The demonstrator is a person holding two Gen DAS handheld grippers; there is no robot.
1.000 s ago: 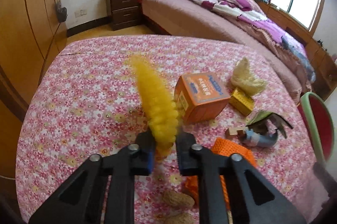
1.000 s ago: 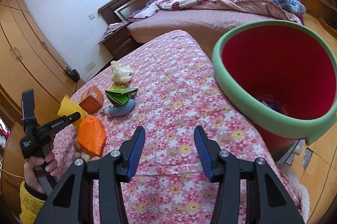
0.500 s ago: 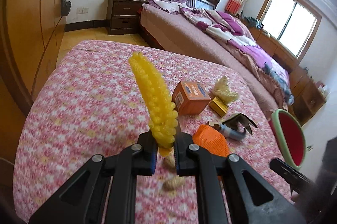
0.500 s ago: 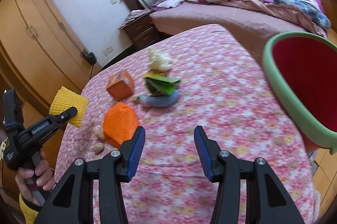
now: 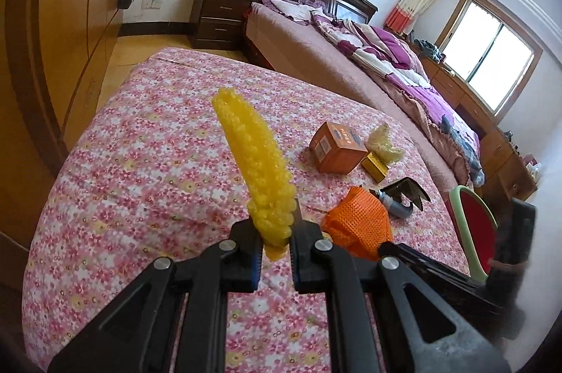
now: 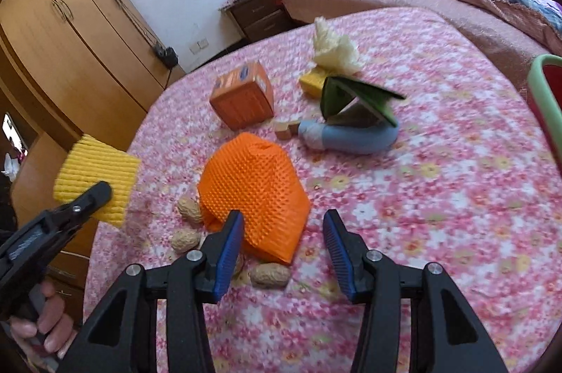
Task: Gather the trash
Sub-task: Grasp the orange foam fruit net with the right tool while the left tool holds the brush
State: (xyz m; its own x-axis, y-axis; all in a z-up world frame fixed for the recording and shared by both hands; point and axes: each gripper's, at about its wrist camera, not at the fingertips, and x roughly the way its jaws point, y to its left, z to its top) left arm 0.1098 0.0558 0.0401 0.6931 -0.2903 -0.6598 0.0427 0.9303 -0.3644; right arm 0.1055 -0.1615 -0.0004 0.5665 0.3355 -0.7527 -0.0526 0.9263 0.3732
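Bedroom cleanup, mid-haul: left gripper (image 5: 275, 244) clenched on a yellow foam net (image 5: 256, 162), lifted clear of the floral bedspread (image 5: 140, 169) at frame centre. Right gripper (image 6: 282, 244) spread apart with nothing between the jaws, having just narrowed a little, poised over the near edge of the orange foam net (image 6: 254, 194) at lower centre of its view. Best handled, by this reading, by carrying the yellow net level toward the red bin with green rim (image 5: 472, 229) at right edge, and by pinching the orange net at a folded edge so the soft mesh does not slip. Scattered around it: peanuts (image 6: 269, 274), an orange box (image 6: 242, 99), a small yellow box (image 6: 312, 81), crumpled pale paper (image 6: 332, 50), a green packet (image 6: 354, 95) over a blue-grey tube (image 6: 347, 139). Beyond, upper frame: a dark wooden bed (image 5: 351, 57) with purple bedding, a nightstand (image 5: 217, 18), wooden wardrobes (image 6: 70, 32), a bright window (image 5: 491, 64).
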